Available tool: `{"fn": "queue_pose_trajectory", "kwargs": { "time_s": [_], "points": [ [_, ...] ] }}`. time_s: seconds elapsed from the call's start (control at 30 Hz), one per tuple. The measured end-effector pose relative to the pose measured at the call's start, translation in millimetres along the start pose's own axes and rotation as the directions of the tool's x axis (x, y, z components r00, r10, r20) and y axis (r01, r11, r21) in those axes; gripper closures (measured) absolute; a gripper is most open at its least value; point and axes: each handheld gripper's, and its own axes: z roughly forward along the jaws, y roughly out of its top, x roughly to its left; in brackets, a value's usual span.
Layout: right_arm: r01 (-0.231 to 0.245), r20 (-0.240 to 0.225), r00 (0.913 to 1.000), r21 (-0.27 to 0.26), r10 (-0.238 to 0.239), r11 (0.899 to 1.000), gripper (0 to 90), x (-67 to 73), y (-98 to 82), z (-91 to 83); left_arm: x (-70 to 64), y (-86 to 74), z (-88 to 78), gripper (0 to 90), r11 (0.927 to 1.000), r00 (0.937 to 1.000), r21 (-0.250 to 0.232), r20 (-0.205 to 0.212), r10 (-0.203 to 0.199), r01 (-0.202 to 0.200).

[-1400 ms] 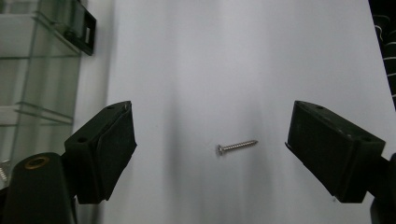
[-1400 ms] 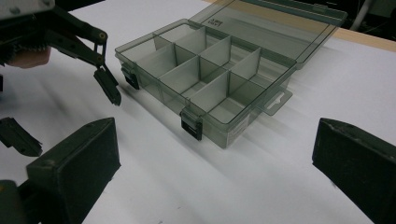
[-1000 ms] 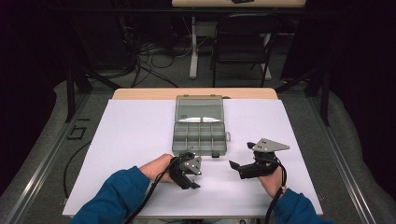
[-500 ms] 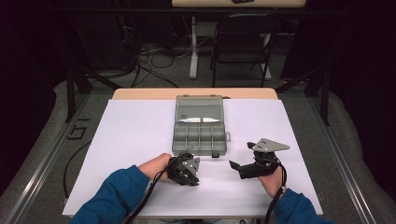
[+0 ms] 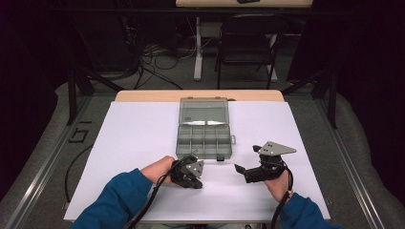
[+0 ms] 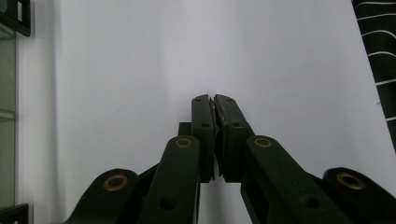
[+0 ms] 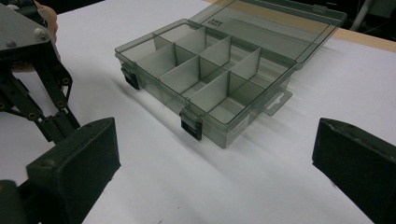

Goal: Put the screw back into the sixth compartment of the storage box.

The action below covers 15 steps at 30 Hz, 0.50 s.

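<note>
An open grey-clear compartment box [image 5: 204,139] [image 7: 205,70] lies mid-table, its lid [image 5: 204,110] folded back and its compartments empty. My left gripper [image 5: 197,183] [image 6: 214,99] rests low over the white sheet just in front of the box's near left corner. Its jaws have just been closing and now stand shut with nothing between them. The right gripper view also catches it at its left edge [image 7: 58,126]. My right gripper [image 5: 246,159] [image 7: 215,140] is open wide in front of the box's near right corner, aimed at the box, its pads [image 7: 77,156] holding nothing.
A white sheet [image 5: 138,138] covers the wooden table [image 5: 143,95]. The box's black latches [image 7: 191,125] face my grippers. A dark chair [image 5: 248,43] and cables lie on the floor beyond the table. A black striped surface [image 6: 380,56] edges the left gripper view.
The left gripper's jaws have closed together on nothing. Both hands and the box have kept their places.
</note>
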Motion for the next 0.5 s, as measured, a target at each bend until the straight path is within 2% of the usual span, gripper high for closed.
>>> {"fn": "queue_pose_trajectory", "kwargs": {
  "time_s": [0.07,0.2,0.3,0.37,0.4,0.43,0.47,0.5],
  "points": [
    [0.000,0.000,1.0000,0.000,0.000,1.000,0.0,-0.1,0.0,0.0,1.4,-0.1,-2.4,86.9,0.9999,0.9999,-0.006,0.002,-0.014,0.014],
    [-0.001,0.001,1.0000,-0.001,0.001,1.000,0.0,0.0,0.0,-0.2,0.9,-0.1,-6.0,86.9,0.9994,0.9983,-0.013,-0.048,-0.032,0.032],
    [0.001,0.002,1.0000,0.006,-0.001,1.000,0.0,-0.3,0.0,-0.2,0.5,1.3,-8.5,86.9,0.9990,0.9971,-0.018,-0.063,-0.042,0.041],
    [0.000,0.004,1.0000,0.005,0.000,1.000,0.0,-0.3,0.0,-0.4,1.6,2.3,-11.3,86.9,0.9987,0.9981,-0.021,-0.040,-0.047,0.047],
    [-0.001,0.003,1.0000,0.001,0.001,1.000,0.0,-0.2,-0.1,-0.2,0.9,2.2,-11.6,86.9,0.9987,0.9968,-0.029,-0.068,-0.044,0.042],
    [0.000,0.005,1.0000,0.005,0.000,1.000,0.0,-0.3,0.0,-0.4,1.1,2.3,-12.8,86.9,0.9986,0.9960,-0.030,-0.076,-0.047,0.045],
    [0.001,0.002,1.0000,0.005,-0.001,1.000,0.0,-0.4,0.0,-0.1,2.0,2.4,-14.5,86.9,0.9985,0.9970,-0.026,-0.060,-0.050,0.048],
    [0.000,0.003,1.0000,0.006,0.000,1.000,0.0,-0.5,0.0,-0.1,1.4,1.9,-14.5,86.9,0.9983,0.9948,-0.031,-0.088,-0.052,0.050]
  ]
}}
